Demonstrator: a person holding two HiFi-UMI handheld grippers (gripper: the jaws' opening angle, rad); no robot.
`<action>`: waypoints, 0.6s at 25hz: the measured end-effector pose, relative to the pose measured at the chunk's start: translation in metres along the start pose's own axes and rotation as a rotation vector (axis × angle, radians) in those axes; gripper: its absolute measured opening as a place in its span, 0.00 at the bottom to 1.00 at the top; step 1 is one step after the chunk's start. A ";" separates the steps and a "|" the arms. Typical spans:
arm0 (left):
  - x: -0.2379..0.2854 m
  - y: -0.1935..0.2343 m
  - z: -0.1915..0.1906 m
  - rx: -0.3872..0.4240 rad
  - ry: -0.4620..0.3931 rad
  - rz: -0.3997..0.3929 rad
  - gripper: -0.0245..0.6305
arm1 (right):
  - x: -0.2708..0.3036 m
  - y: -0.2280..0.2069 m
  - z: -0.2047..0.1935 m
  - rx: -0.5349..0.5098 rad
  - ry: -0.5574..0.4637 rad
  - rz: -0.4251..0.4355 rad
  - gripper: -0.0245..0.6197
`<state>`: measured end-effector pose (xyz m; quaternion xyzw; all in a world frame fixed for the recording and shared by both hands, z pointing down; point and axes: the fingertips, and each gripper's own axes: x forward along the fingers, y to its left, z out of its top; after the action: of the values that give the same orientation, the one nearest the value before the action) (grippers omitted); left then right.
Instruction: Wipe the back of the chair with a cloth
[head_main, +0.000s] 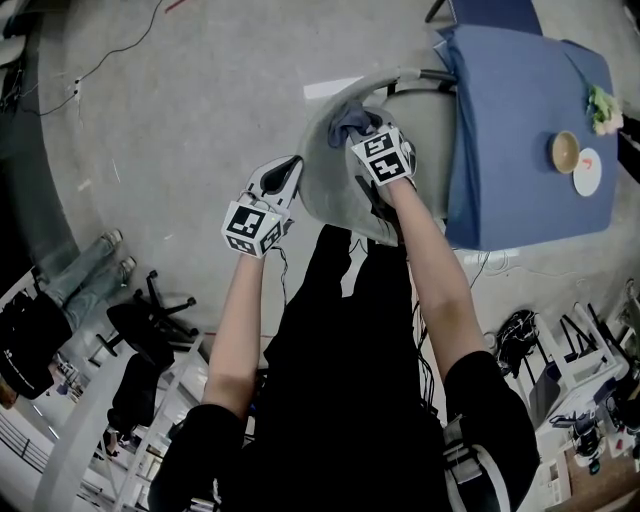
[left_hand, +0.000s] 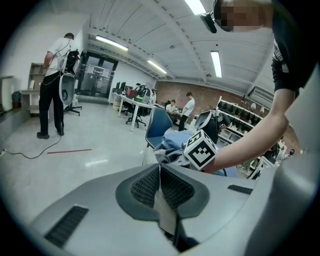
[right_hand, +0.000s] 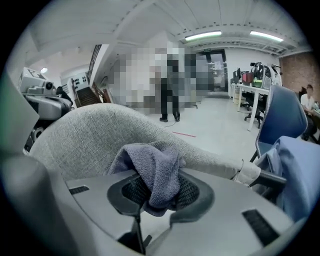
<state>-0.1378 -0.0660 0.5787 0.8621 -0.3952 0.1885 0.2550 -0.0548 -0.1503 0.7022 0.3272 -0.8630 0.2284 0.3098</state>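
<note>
The grey fabric chair stands below me, its curved back filling the left of the right gripper view. My right gripper is shut on a grey-purple cloth, which bunches between the jaws and rests against the top of the chair back. My left gripper hangs beside the chair's left edge, jaws shut together with nothing between them. In the left gripper view the right gripper's marker cube shows just ahead.
A table with a blue cloth stands right behind the chair, bearing a bowl and a plate. A blue chair stands to the right. People stand across the open floor. Cables and gear lie near my feet.
</note>
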 end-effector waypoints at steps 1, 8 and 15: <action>0.001 0.000 0.000 0.002 0.004 -0.005 0.08 | 0.002 0.000 -0.002 -0.024 0.011 0.004 0.23; 0.001 0.000 0.001 0.016 0.013 -0.021 0.08 | 0.008 0.007 -0.007 -0.200 0.059 0.018 0.23; 0.002 -0.001 0.000 0.022 -0.003 -0.010 0.08 | 0.010 0.033 -0.023 -0.410 0.104 0.068 0.22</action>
<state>-0.1358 -0.0670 0.5794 0.8671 -0.3892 0.1903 0.2458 -0.0753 -0.1178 0.7186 0.2159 -0.8848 0.0748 0.4060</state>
